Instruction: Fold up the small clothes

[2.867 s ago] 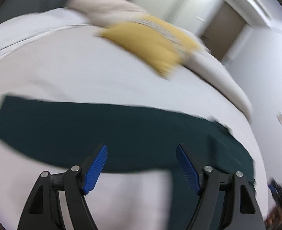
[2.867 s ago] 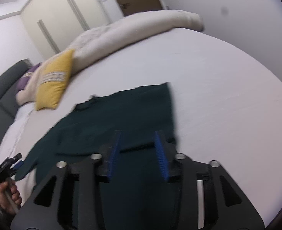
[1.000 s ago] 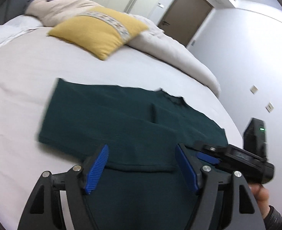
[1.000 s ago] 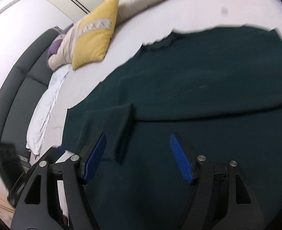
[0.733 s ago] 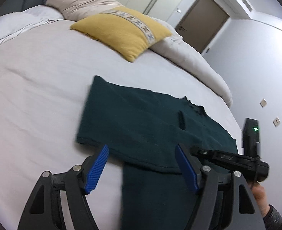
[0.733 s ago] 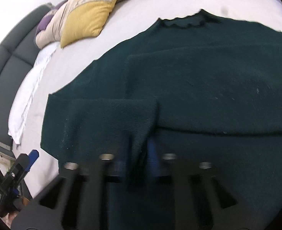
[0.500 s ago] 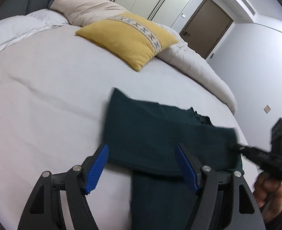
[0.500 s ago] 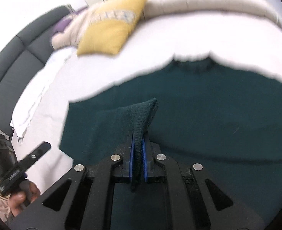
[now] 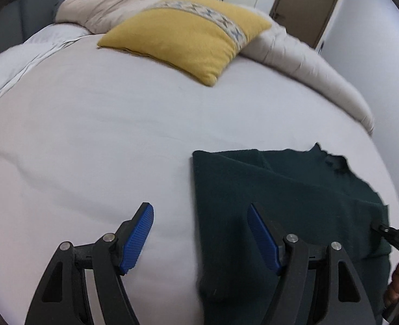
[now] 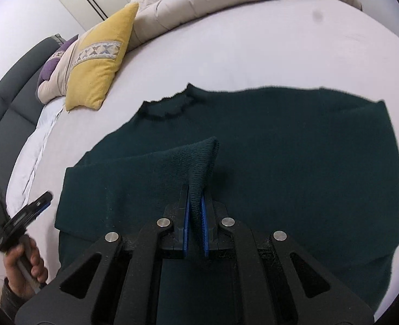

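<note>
Matt ribbed-knit sweater (image 10: 294,157), smooth bedsheet (image 9: 91,140)

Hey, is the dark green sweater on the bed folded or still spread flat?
Partly folded. One sleeve lies across the dark green sweater, its cuff pinched in the right tool; the rest lies spread.

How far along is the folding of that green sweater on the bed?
Early on. The sweater lies flat on the bed. The right gripper is shut on a sleeve cuff lifted over the body. The left gripper is open and empty. The other sleeve and the body folds appear left to do.
</note>
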Motion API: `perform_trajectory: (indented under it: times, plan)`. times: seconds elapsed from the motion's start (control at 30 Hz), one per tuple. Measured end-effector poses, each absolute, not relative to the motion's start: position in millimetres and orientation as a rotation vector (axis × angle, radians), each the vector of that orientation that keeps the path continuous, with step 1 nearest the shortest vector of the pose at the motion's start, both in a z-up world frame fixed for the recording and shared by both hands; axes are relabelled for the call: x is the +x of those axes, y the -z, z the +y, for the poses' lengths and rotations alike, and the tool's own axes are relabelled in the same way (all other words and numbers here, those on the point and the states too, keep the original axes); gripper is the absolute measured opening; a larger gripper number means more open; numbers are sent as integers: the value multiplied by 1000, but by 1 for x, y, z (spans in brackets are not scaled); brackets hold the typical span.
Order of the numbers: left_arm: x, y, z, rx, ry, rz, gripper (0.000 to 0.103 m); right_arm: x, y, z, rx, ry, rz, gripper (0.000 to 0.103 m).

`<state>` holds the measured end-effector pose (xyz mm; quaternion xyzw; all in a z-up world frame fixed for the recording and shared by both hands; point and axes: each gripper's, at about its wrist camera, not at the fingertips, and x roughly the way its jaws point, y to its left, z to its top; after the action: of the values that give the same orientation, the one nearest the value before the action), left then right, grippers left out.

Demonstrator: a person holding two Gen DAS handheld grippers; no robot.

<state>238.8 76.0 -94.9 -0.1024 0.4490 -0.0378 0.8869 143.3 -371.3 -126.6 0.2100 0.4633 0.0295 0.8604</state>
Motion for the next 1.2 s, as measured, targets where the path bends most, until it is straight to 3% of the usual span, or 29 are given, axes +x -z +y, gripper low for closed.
perform_trajectory:
  times: [0.2, 0.23, 0.33, 0.63, 0.7, 0.83, 0.9, 0.97, 1.03, 1.1, 1.17, 1.2]
  plan:
    - [253, 119, 62, -181, 61, 986, 45, 144, 147, -382, 475, -65, 981, 6]
    - [252, 119, 60, -178, 74, 984, 30, 140, 149, -385, 490, -66, 983, 6]
    - [253, 112, 55, -146, 86, 979, 9, 136, 158, -394, 555, -68, 975, 6]
    - [254, 121, 52, -131, 100, 941, 10, 137, 163, -398, 551, -18, 972, 5]
    - [254, 118, 59, -159, 112, 938, 15, 140, 168, -399, 561, -33, 978, 6]
    - [240, 103, 73, -222, 87, 902, 17, 134, 157, -399, 569, -11, 991, 11]
    - [227, 92, 73, -219, 84, 871, 26, 128, 152, -399, 577, -7, 983, 17]
    - [218, 89, 67, -187, 93, 870, 43, 121, 147, -396, 582, -17, 967, 27]
    - [212, 96, 50, -80, 91, 894, 48, 114, 143, -390, 556, -22, 962, 33]
    - [212, 110, 43, -35, 87, 935, 47, 114, 147, -382, 519, -21, 995, 33]
    - [213, 121, 48, -81, 104, 955, 38, 112, 153, -378, 485, -15, 1007, 33]
    - [213, 121, 49, -88, 112, 948, 34, 111, 154, -377, 475, -13, 1005, 27]
